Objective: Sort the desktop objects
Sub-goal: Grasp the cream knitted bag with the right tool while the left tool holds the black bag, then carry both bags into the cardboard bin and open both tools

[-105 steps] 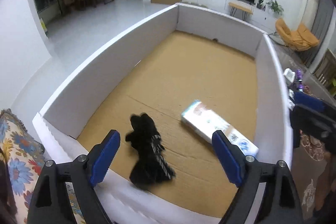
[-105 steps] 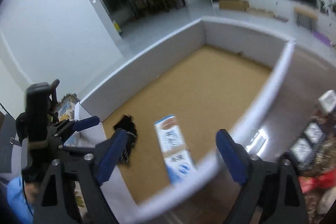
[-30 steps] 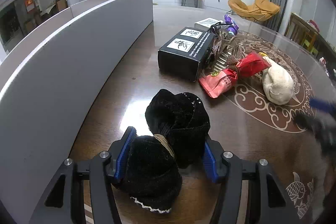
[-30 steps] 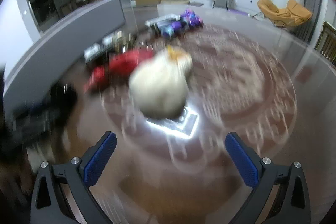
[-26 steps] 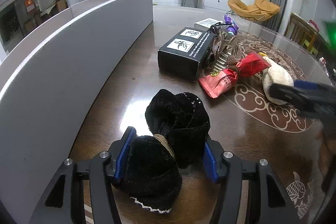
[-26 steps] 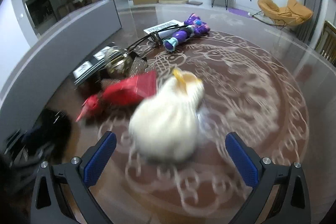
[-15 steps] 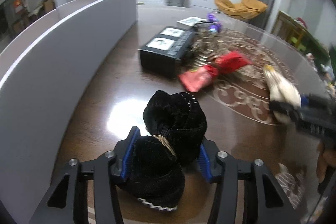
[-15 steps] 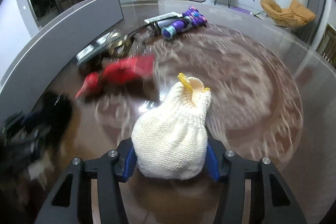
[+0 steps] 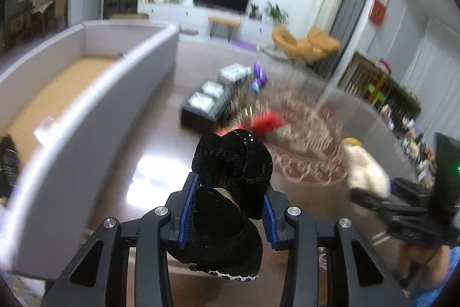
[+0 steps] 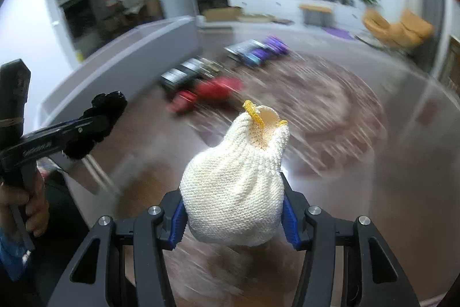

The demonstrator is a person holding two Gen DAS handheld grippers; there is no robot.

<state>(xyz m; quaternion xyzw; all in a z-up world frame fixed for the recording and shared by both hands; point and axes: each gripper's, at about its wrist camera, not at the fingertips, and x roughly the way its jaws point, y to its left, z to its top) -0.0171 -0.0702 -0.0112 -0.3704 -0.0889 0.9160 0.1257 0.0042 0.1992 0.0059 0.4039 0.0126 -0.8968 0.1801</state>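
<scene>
Left gripper (image 9: 227,210): jaws closing, blue pads pressed on a crumpled black velvet cloth (image 9: 230,197) edged with pale trim, carried above the dark table (image 9: 161,140) | Right gripper (image 10: 234,212): cream knitted pouch (image 10: 238,177) with yellow-edged mouth clamped between pads, held over the patterned tabletop.

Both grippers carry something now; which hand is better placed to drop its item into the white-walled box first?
Left, probably. The left gripper, its jaws closing on the black velvet bundle, has the white-walled box right beside it. The right gripper, clamping the cream knitted pouch, is farther from it, beyond the left one.
</scene>
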